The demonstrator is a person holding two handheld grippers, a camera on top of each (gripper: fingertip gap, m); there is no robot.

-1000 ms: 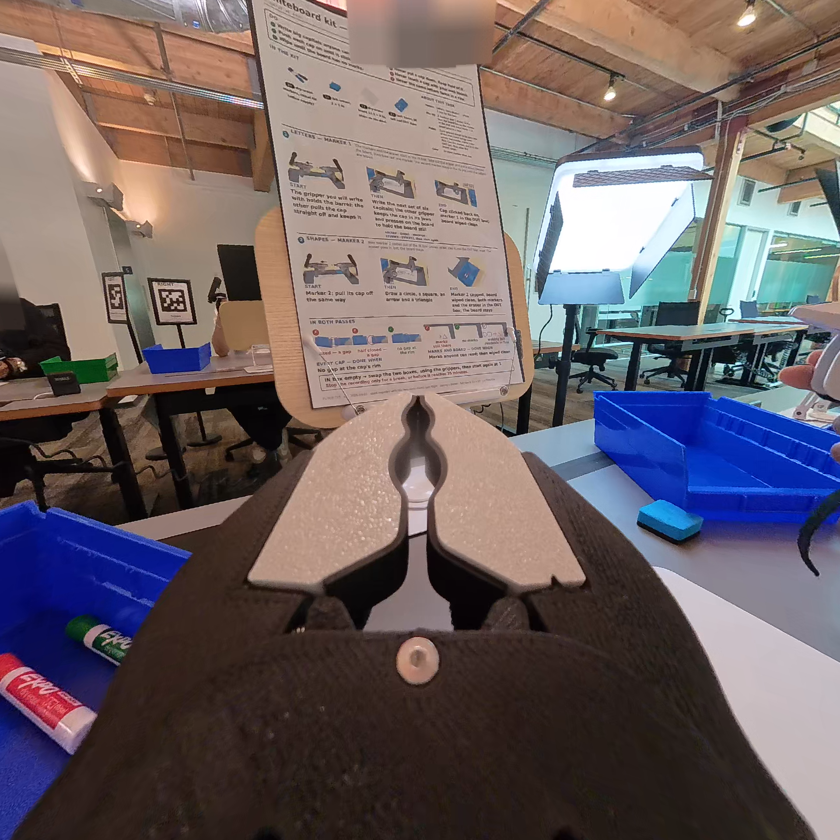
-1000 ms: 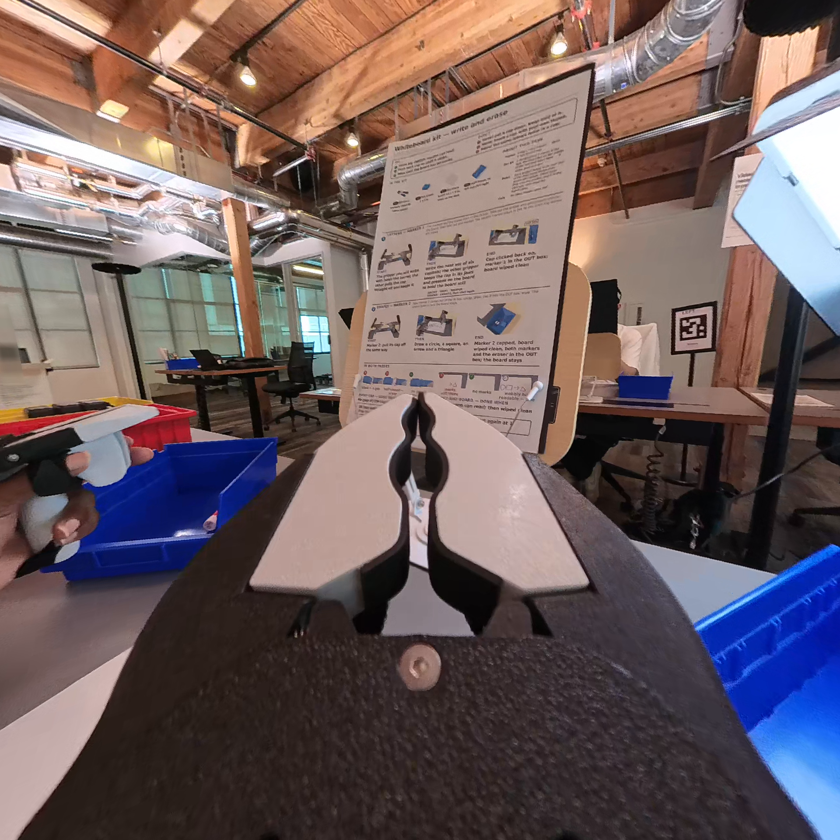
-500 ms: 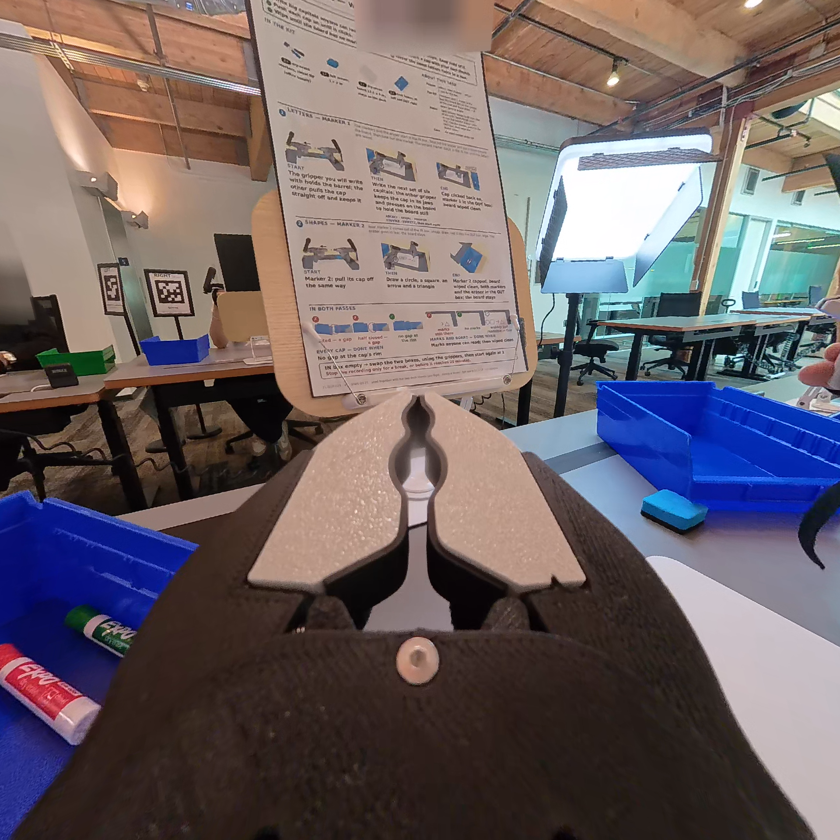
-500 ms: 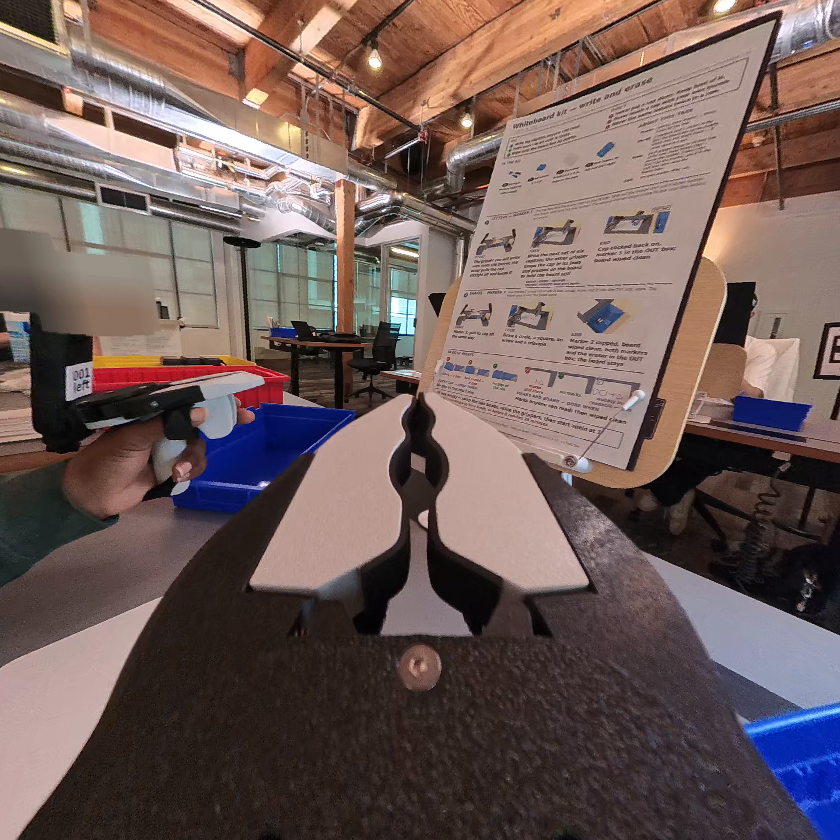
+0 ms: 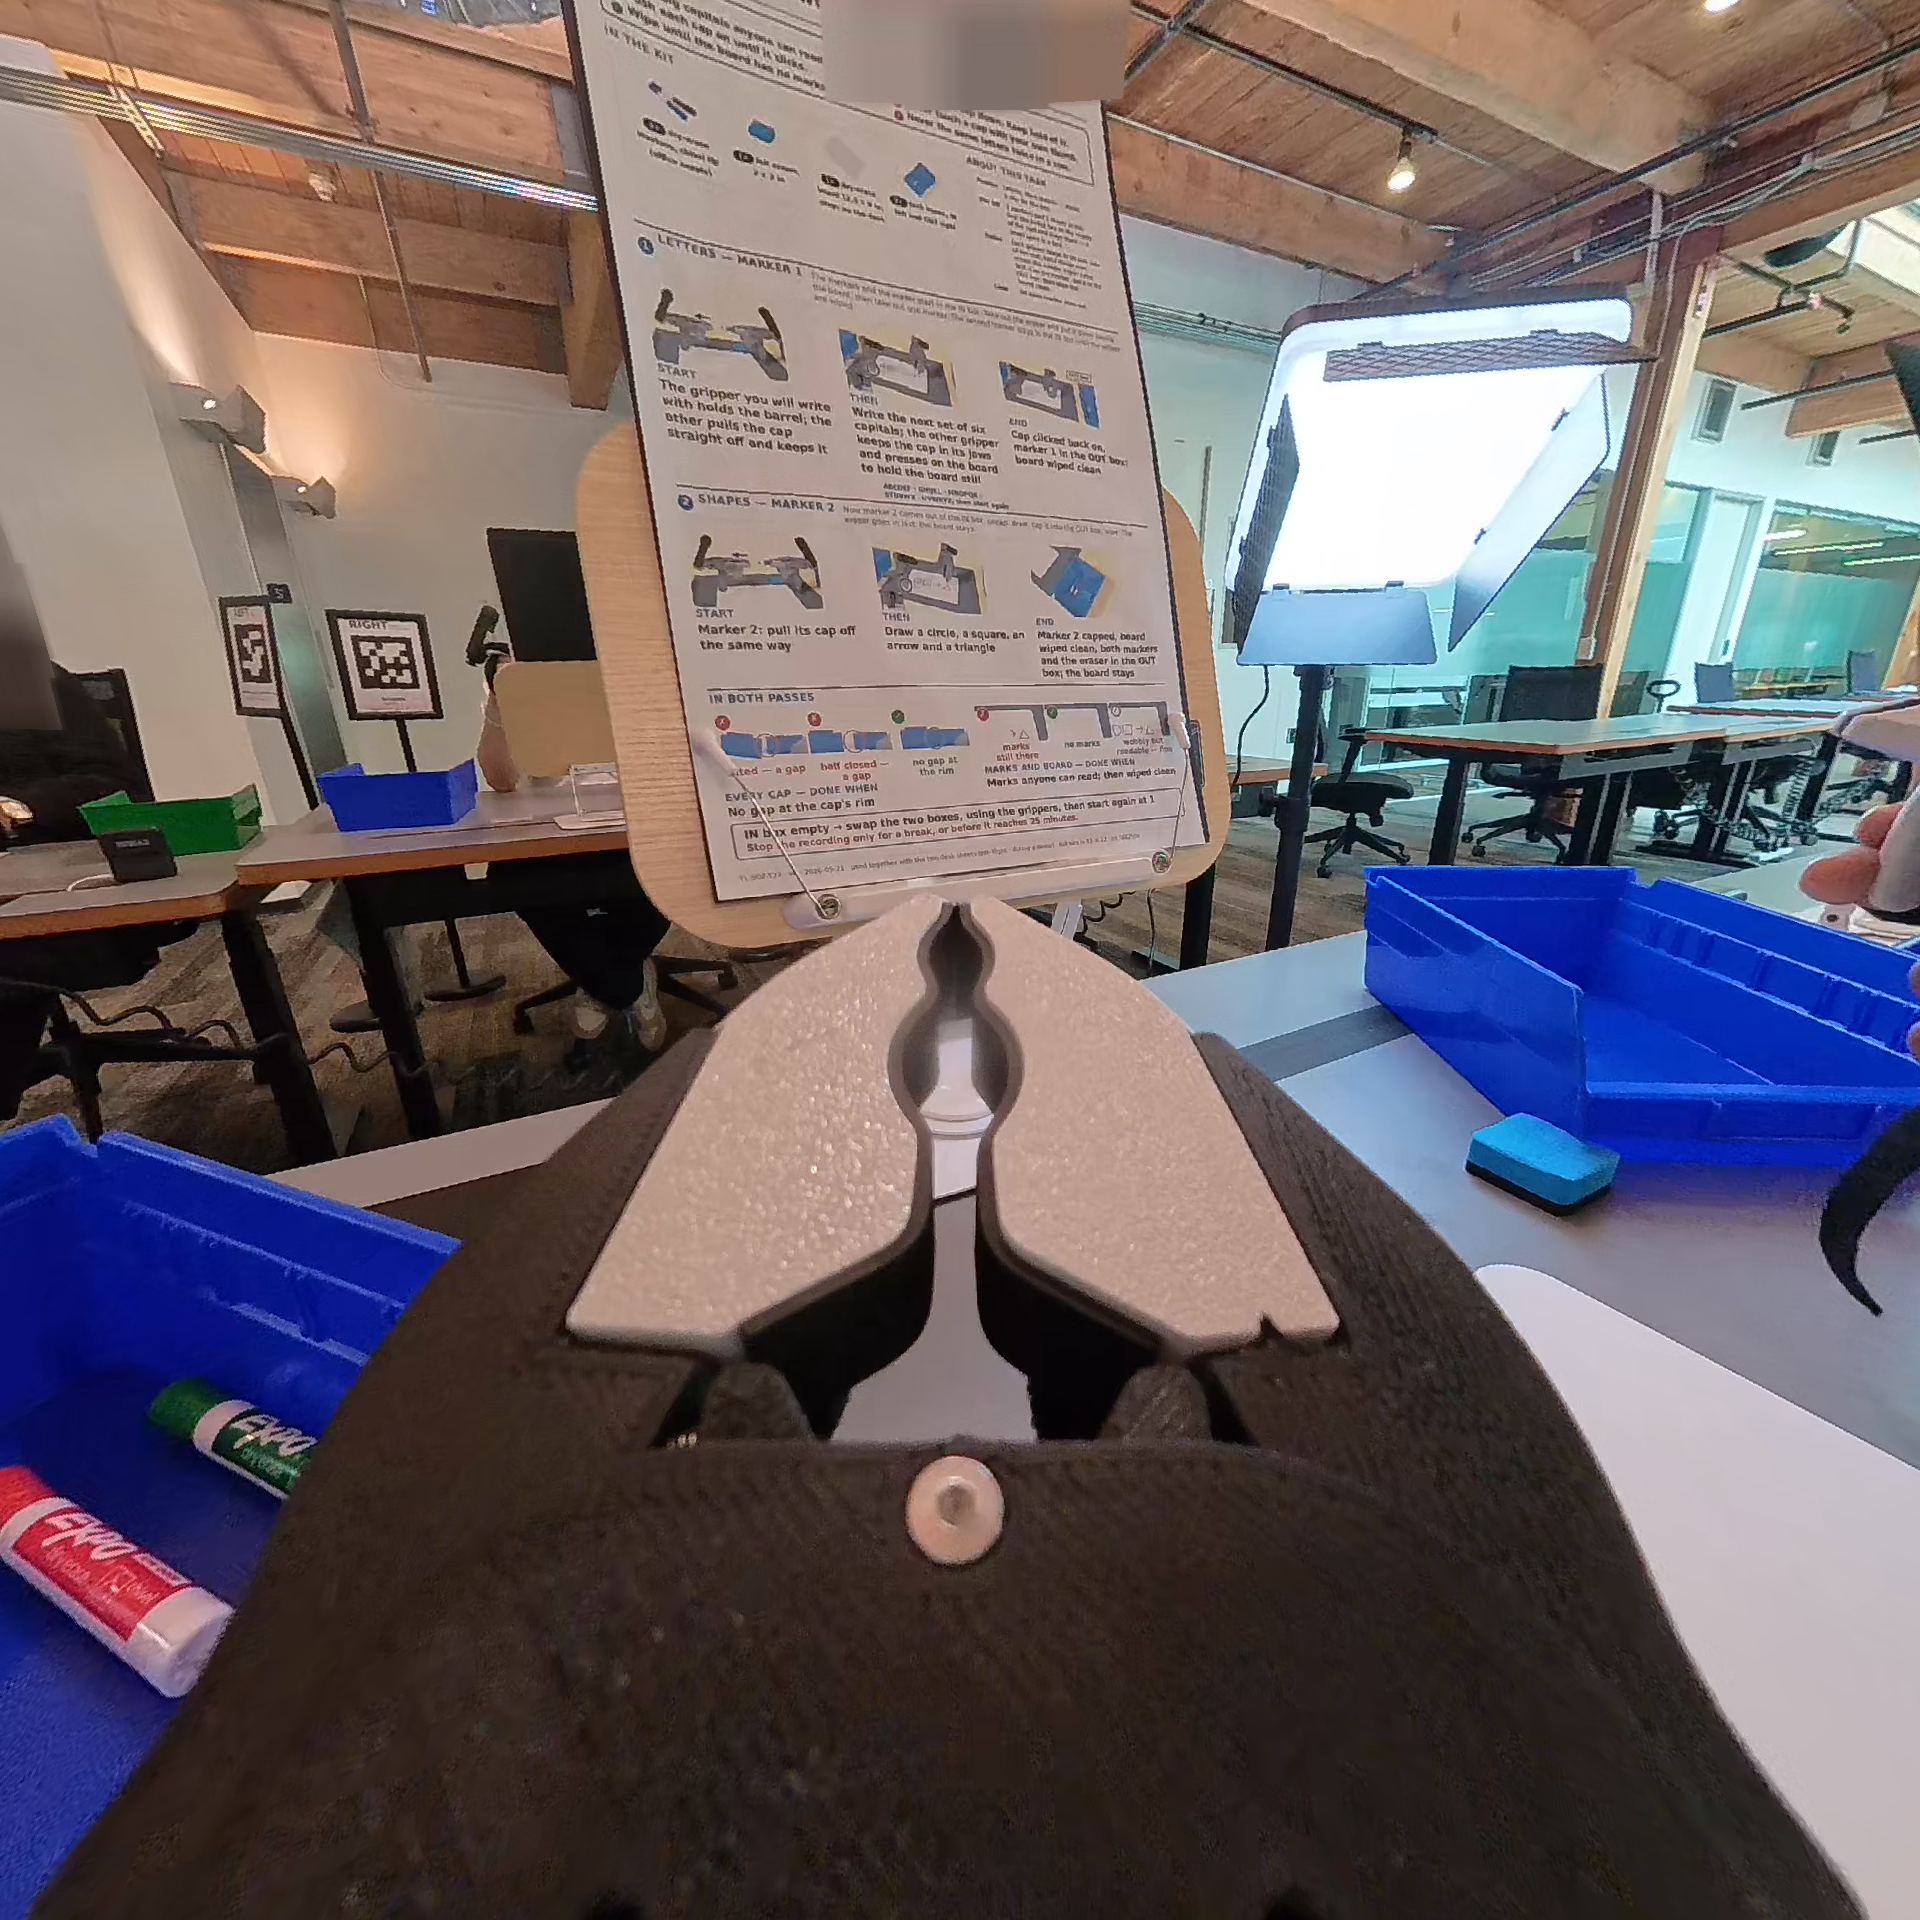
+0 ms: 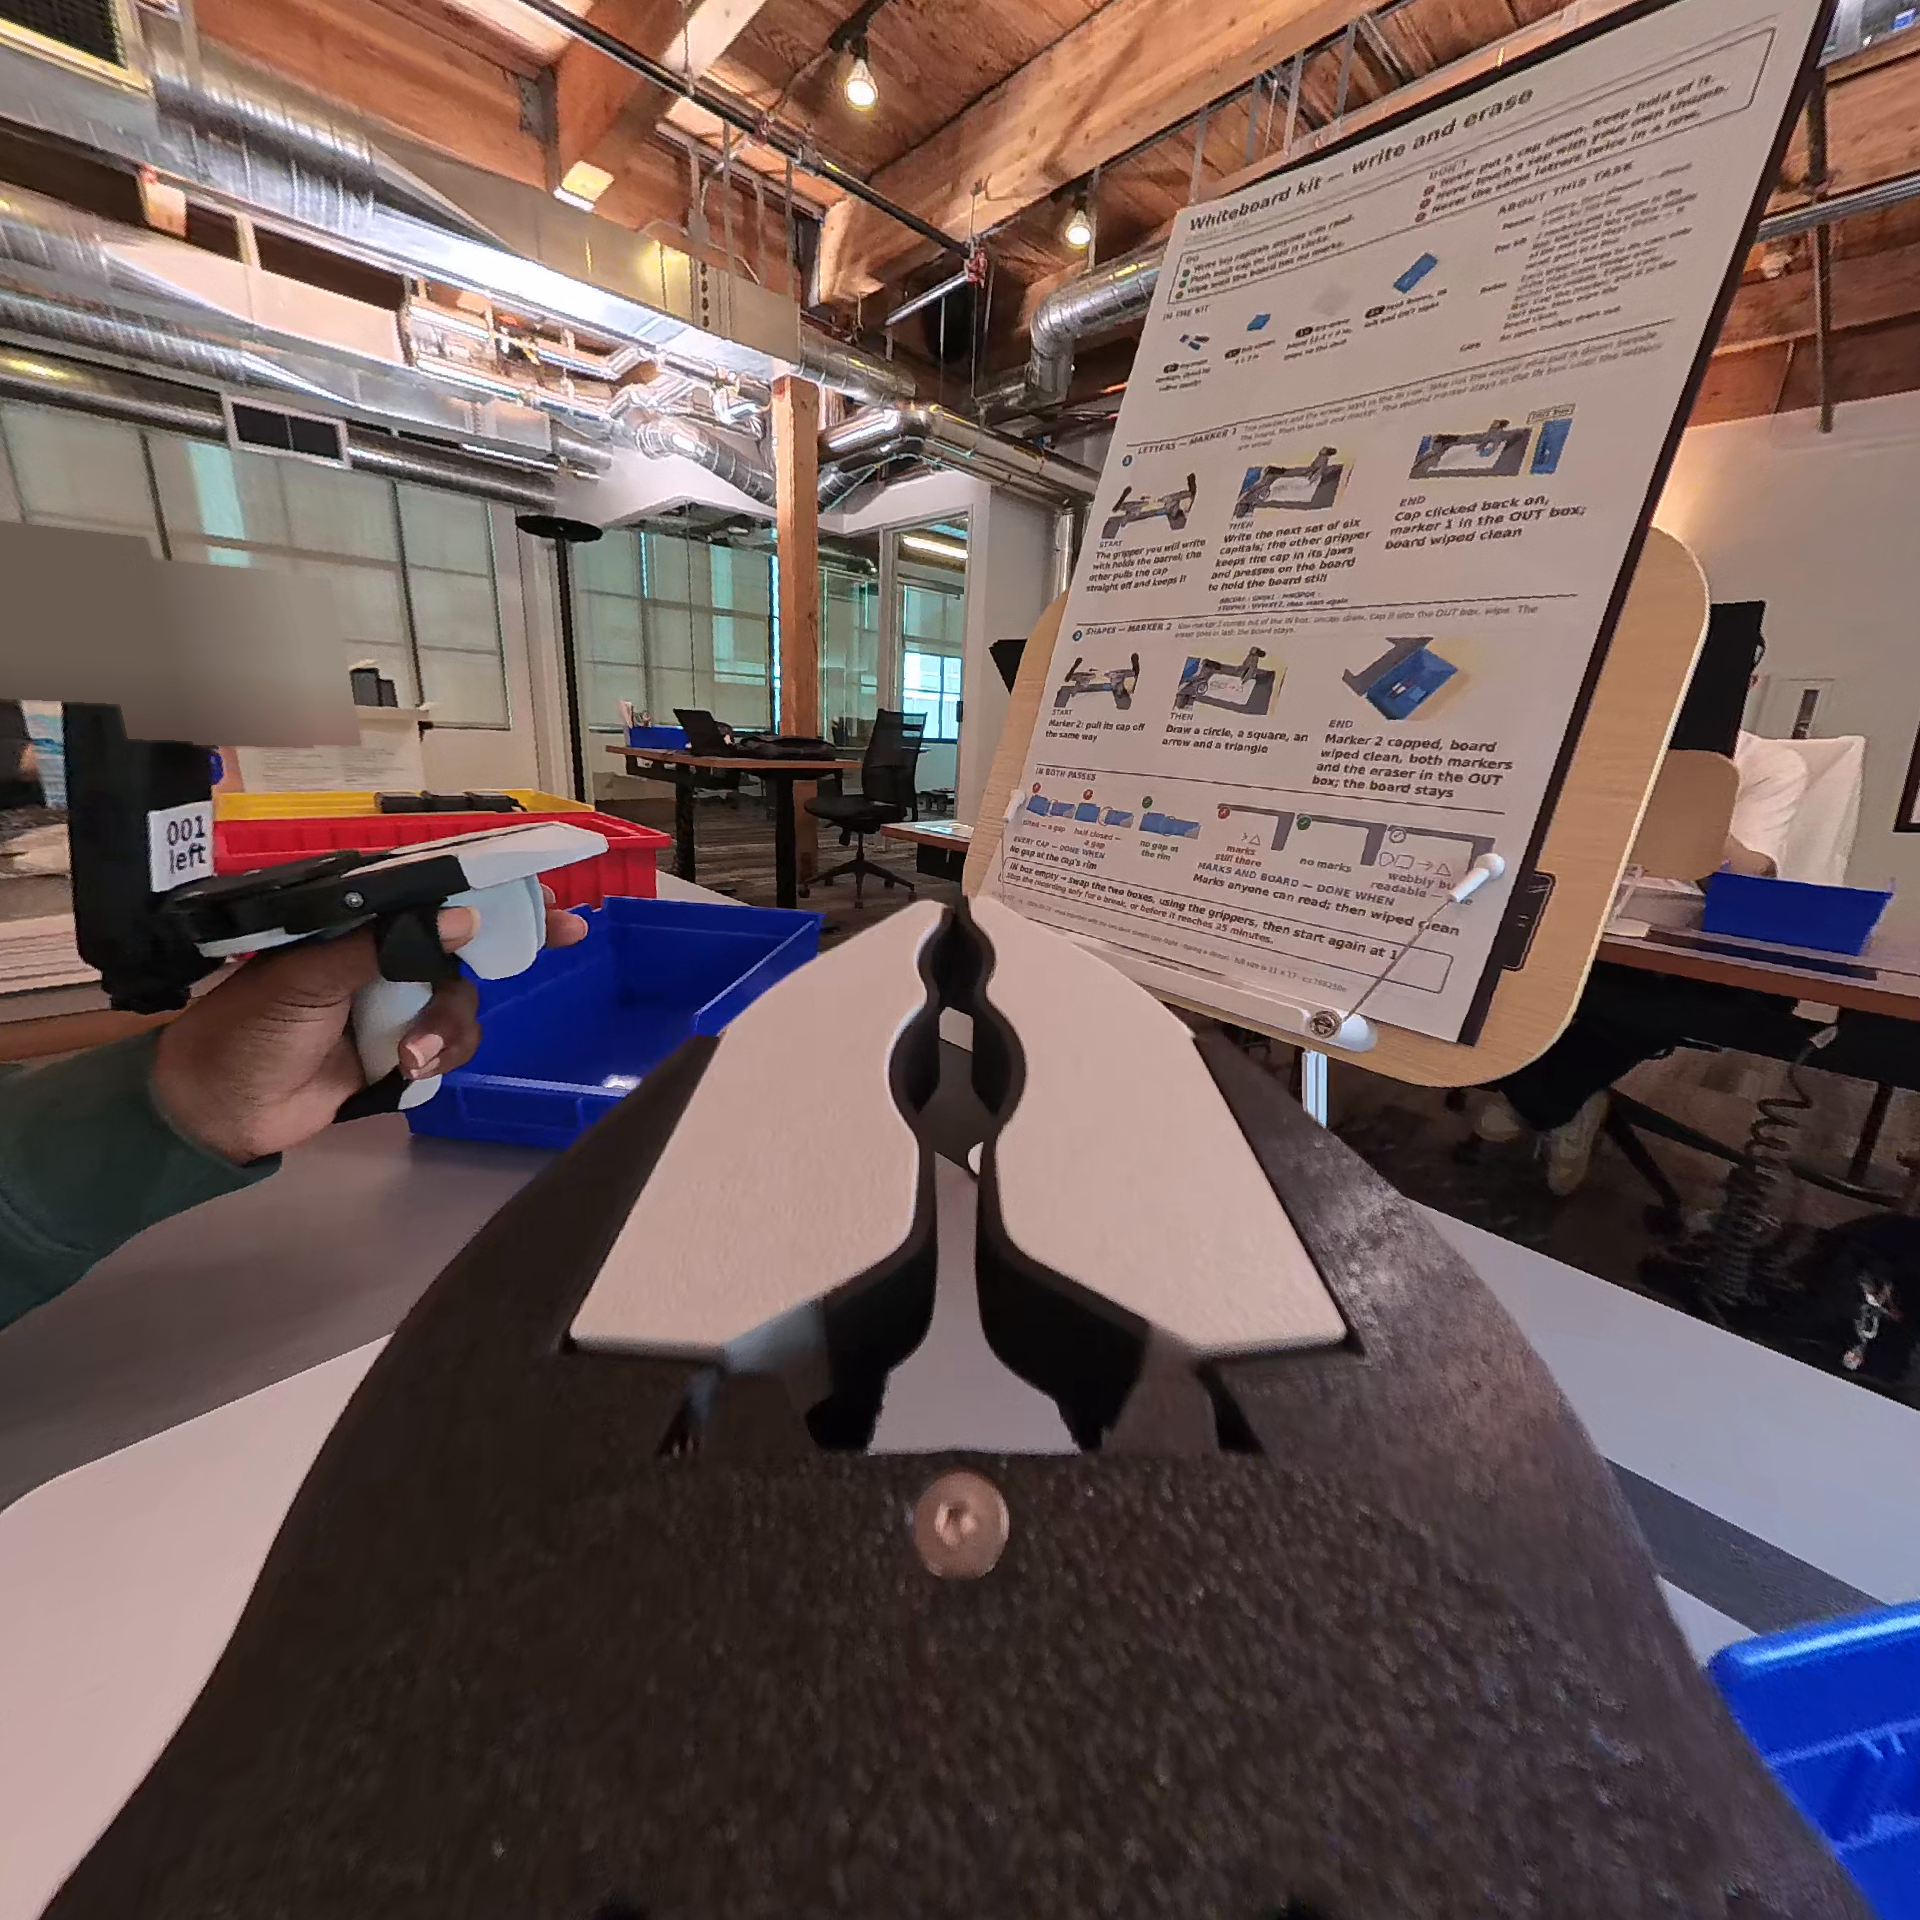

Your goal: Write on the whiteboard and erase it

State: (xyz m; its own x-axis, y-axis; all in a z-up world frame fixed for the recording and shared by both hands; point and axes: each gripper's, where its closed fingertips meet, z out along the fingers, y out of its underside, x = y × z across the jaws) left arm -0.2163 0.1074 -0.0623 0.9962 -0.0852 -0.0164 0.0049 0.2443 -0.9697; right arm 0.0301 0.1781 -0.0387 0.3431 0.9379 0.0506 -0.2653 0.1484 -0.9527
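My left gripper [image 5: 951, 914] is shut with nothing between its tips and hangs above the table. A red marker [image 5: 104, 1579] and a green marker [image 5: 234, 1439] lie in the blue bin [image 5: 208, 1247] at its lower left. A blue eraser [image 5: 1543, 1158] lies on the grey table in front of a second blue bin [image 5: 1621, 997]. The white whiteboard [image 5: 1745, 1538] lies at lower right. My right gripper [image 6: 956, 914] is shut and holds nothing above the whiteboard [image 6: 156, 1600]. The left gripper [image 6: 343, 894], held in a hand, shows at the left of the right wrist view.
An instruction sheet on a wooden stand [image 5: 894, 468] rises behind the table; it also shows in the right wrist view [image 6: 1351, 623]. A blue bin [image 6: 613, 997] stands behind the left hand, another bin's corner [image 6: 1839, 1745] at lower right. A lamp panel [image 5: 1434, 457] stands back right. There is about 25 cm between the tips of the two grippers.
The right wrist view has swung left, so the left hand and its gripper now show more fully and the sheet sits farther right. The left view has tilted slightly. Both grippers stay shut.
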